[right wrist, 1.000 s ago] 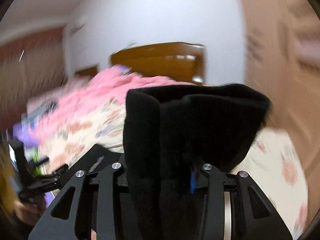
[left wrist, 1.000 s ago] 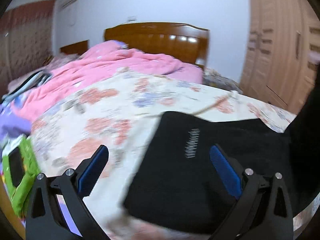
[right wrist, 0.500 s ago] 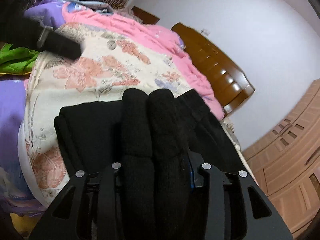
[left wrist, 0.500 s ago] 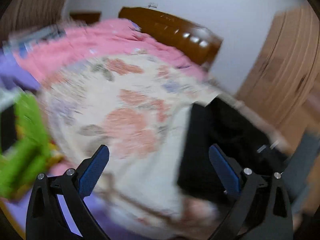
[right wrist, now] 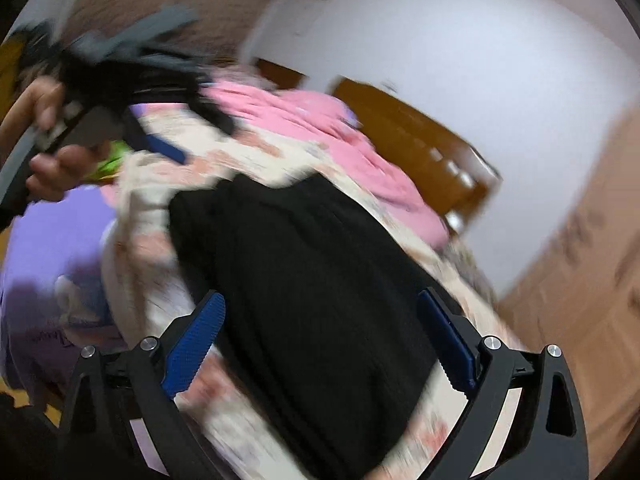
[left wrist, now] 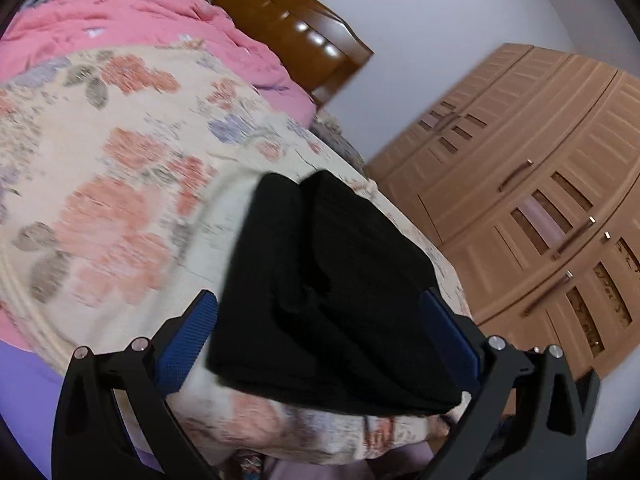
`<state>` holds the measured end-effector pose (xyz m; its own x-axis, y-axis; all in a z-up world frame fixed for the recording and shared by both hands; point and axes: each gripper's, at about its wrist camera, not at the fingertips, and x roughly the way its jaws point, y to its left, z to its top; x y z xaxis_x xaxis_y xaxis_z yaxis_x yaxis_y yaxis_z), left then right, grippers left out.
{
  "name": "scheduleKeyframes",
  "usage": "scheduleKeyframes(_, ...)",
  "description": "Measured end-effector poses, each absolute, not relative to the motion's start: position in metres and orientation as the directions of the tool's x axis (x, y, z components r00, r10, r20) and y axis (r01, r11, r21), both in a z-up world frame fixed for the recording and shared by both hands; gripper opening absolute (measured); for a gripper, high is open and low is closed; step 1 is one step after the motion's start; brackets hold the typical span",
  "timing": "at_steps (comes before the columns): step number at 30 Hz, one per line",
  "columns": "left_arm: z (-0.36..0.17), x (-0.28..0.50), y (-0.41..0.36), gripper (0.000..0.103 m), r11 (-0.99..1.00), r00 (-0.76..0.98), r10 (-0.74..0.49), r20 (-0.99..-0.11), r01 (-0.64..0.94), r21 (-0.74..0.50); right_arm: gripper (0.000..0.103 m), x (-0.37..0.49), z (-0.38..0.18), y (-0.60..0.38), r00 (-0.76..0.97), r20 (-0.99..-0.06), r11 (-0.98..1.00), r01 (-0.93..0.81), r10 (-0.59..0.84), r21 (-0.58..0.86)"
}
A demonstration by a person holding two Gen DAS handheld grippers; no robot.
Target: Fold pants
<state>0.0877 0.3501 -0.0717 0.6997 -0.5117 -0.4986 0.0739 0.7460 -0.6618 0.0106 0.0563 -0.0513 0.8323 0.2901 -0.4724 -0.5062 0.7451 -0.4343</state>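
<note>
The black pants (left wrist: 340, 280) lie folded in a thick stack on the floral bedspread (left wrist: 120, 200), near its right edge. My left gripper (left wrist: 320, 340) hovers just short of them, open, its blue pads (left wrist: 188, 344) clear of the cloth. In the right wrist view the pants (right wrist: 312, 280) spread out below my right gripper (right wrist: 320, 344). Its jaws are opening and stand wide, and neither of its pads (right wrist: 196, 344) presses on the fabric. A hand (right wrist: 48, 160) holds the left gripper (right wrist: 196, 136) at the upper left of that blurred view.
A pink quilt (left wrist: 140, 20) is heaped toward the wooden headboard (left wrist: 288, 28). A tall wooden wardrobe (left wrist: 540, 200) stands to the right of the bed. A purple sheet (right wrist: 52, 240) hangs at the bed's near left side, with something green (right wrist: 108, 164) beyond it.
My right gripper has let go of the bunched black pants, which now lie folded on the bed. Both views have rolled; the left gripper swung toward the pants, staying open.
</note>
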Motion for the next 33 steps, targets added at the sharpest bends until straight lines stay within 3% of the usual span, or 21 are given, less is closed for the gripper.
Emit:
scheduleKeyframes(6, -0.08, 0.115, 0.31, 0.1, 0.797, 0.618, -0.503, -0.604, 0.06, -0.601, 0.093, 0.049, -0.046, -0.027, 0.796, -0.552, 0.918, -0.375, 0.246, -0.131)
scheduleKeyframes(9, -0.086, 0.125, 0.296, 0.099, 0.834, 0.622, -0.449, -0.641, 0.036, -0.55, 0.093, 0.056, -0.048, -0.041, 0.795, -0.553, 0.934, -0.348, 0.249, -0.079)
scheduleKeyframes(10, -0.086, 0.127, 0.294, 0.098, 0.838, 0.623, -0.444, -0.644, 0.034, -0.545, 0.094, 0.055, -0.05, -0.043, 0.794, -0.553, 0.932, -0.354, 0.253, -0.082)
scheduleKeyframes(12, -0.087, 0.129, 0.29, 0.075, 0.844, 0.623, -0.429, -0.654, 0.018, -0.536, 0.094, 0.049, -0.056, -0.039, 0.785, -0.551, 0.915, -0.393, 0.282, -0.092)
scheduleKeyframes(13, -0.087, 0.13, 0.287, 0.058, 0.854, 0.623, -0.406, -0.668, -0.002, -0.52, 0.094, 0.041, -0.06, -0.038, 0.778, -0.543, 0.896, -0.433, 0.317, -0.098)
scheduleKeyframes(14, -0.086, 0.13, 0.285, 0.056, 0.859, 0.627, -0.393, -0.672, -0.01, -0.512, 0.094, 0.032, -0.063, -0.034, 0.773, -0.535, 0.879, -0.464, 0.341, -0.108)
scheduleKeyframes(17, -0.089, 0.133, 0.288, 0.055, 0.854, 0.631, -0.384, -0.674, -0.035, -0.519, 0.096, 0.012, -0.083, -0.024, 0.755, -0.549, 0.833, -0.524, 0.359, -0.176)
scheduleKeyframes(20, -0.097, 0.136, 0.293, 0.059, 0.825, 0.627, -0.411, -0.662, -0.053, -0.562, 0.096, 0.009, -0.105, -0.016, 0.773, -0.577, 0.821, -0.494, 0.264, -0.286)
scheduleKeyframes(22, -0.098, 0.137, 0.291, 0.059, 0.832, 0.633, -0.402, -0.662, -0.05, -0.553, 0.096, 0.009, -0.105, -0.02, 0.786, -0.566, 0.836, -0.468, 0.248, -0.285)
scheduleKeyframes(26, -0.095, 0.136, 0.285, 0.048, 0.855, 0.642, -0.372, -0.67, -0.043, -0.517, 0.096, 0.016, -0.102, -0.032, 0.821, -0.538, 0.88, -0.387, 0.192, -0.276)
scheduleKeyframes(33, -0.1, 0.137, 0.281, 0.054, 0.854, 0.659, -0.359, -0.661, -0.055, -0.518, 0.096, 0.017, -0.114, -0.011, 0.857, -0.505, 0.846, -0.342, 0.103, -0.409)
